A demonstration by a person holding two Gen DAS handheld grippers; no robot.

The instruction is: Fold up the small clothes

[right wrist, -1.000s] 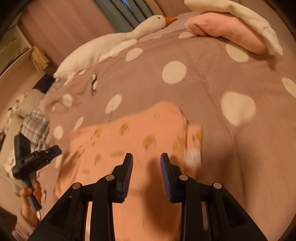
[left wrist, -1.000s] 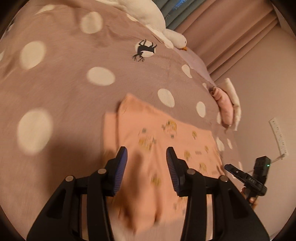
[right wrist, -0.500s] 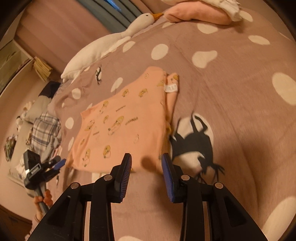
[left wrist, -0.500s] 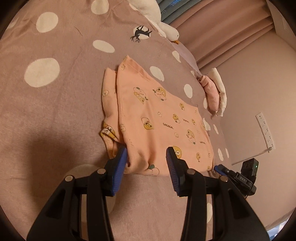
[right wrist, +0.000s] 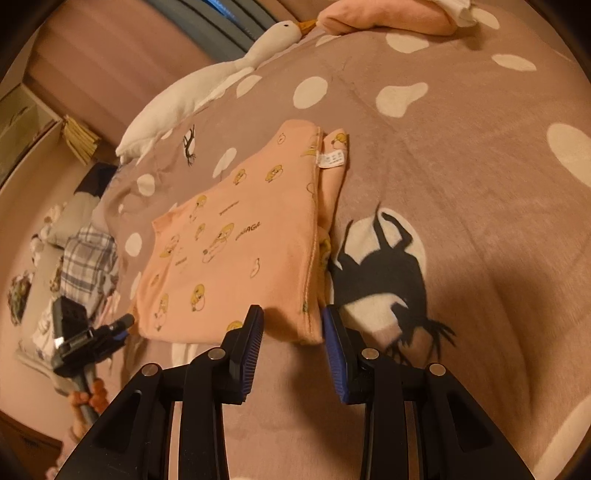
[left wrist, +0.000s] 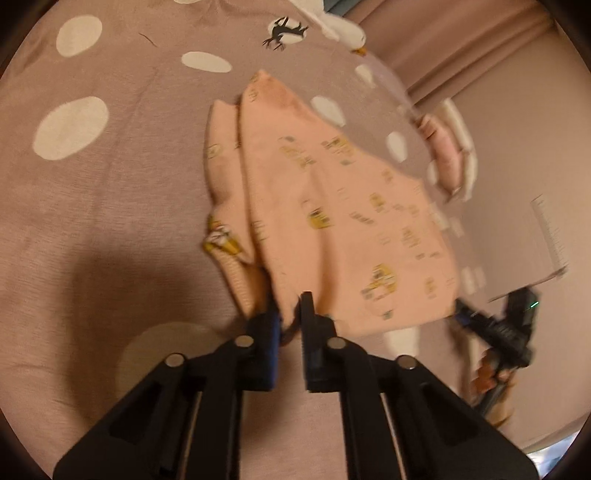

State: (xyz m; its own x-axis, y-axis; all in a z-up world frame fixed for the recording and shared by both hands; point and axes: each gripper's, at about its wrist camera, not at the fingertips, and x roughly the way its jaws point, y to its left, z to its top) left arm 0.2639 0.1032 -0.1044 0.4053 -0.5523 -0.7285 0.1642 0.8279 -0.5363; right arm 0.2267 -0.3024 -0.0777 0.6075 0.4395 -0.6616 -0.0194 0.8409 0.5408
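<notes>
A small peach garment (left wrist: 332, 206) with yellow duck prints lies partly folded on the mauve polka-dot bedspread (left wrist: 110, 184). My left gripper (left wrist: 290, 314) is shut on the garment's near corner and lifts it slightly. In the right wrist view the same garment (right wrist: 240, 251) lies flat, a white label near its far edge. My right gripper (right wrist: 293, 332) is open, its jaws at either side of the garment's near right corner. Each gripper shows in the other's view: the right one (left wrist: 495, 325) and the left one (right wrist: 88, 339).
A white stuffed goose (right wrist: 207, 81) lies along the far side of the bed. A folded pink and white pile (right wrist: 388, 16) sits at the far end. Plaid clothes (right wrist: 85, 258) lie at the left. Curtains (left wrist: 443, 40) and a wall stand beyond.
My left gripper has closed on the garment's near corner and begun lifting it. My right gripper has moved in to the garment's near right corner and stays open.
</notes>
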